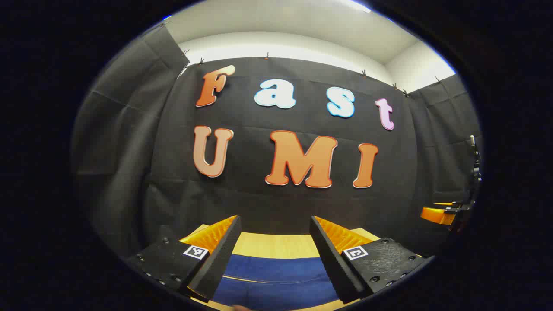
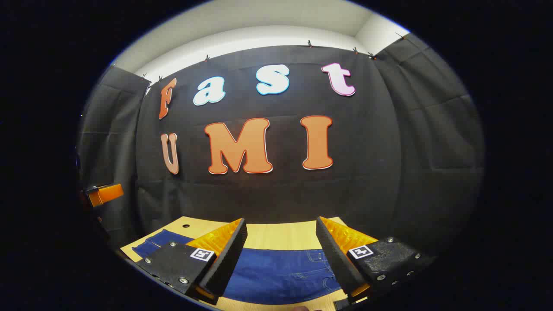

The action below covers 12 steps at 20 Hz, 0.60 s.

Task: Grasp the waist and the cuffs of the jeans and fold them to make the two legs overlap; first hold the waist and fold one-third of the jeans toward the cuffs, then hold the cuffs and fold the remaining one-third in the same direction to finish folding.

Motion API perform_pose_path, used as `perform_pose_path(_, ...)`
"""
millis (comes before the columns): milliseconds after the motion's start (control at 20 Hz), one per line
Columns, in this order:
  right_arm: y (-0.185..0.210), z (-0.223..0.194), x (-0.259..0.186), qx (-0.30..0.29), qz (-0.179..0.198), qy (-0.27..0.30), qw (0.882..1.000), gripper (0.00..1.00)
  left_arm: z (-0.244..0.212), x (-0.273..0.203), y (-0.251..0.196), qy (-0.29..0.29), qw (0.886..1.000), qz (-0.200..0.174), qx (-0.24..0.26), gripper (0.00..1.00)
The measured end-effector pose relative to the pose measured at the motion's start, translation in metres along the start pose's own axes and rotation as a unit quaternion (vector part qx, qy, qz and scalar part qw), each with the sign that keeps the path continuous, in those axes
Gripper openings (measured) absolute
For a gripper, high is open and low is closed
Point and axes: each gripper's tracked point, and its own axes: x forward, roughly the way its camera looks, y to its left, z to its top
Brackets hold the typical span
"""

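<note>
Blue jeans (image 1: 276,278) lie flat on the wooden table (image 1: 276,244) low in the left gripper view. My left gripper (image 1: 275,229) hangs above them, open, with nothing between its fingers. In the right gripper view the jeans (image 2: 281,270) stretch across the table (image 2: 281,235), with pocket stitching at the right and one end (image 2: 157,242) reaching left. My right gripper (image 2: 281,229) is open above them and holds nothing. The other gripper (image 1: 445,214) shows at the right edge of the left gripper view, and the other gripper (image 2: 103,193) at the left edge of the right gripper view.
The black cloth wall (image 1: 276,198) stands close behind the table's far edge. A small round hole (image 2: 186,225) marks the tabletop near its far left corner. Bare wood lies between the jeans and the wall.
</note>
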Motion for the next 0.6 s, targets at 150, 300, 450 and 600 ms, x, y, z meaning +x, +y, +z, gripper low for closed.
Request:
perform_pose_path(150,-0.002,0.0,-0.012,-0.021,-0.027,0.016,0.999,0.97,0.016,0.012,0.03,-0.017,1.0,0.004,-0.02,0.96)
perform_pose_path(300,-0.004,-0.007,-0.012,-0.024,-0.04,0.031,0.998,1.0,0.029,0.026,0.047,-0.032,0.999,0.008,-0.033,0.96)
perform_pose_path(450,-0.013,-0.007,-0.003,-0.038,-0.05,0.029,0.998,0.97,0.042,0.029,0.072,-0.051,0.997,0.051,-0.03,0.96)
perform_pose_path(600,-0.015,-0.003,0.017,-0.027,-0.02,0.026,0.999,1.0,0.046,0.028,0.093,-0.058,0.991,0.118,-0.004,0.96)
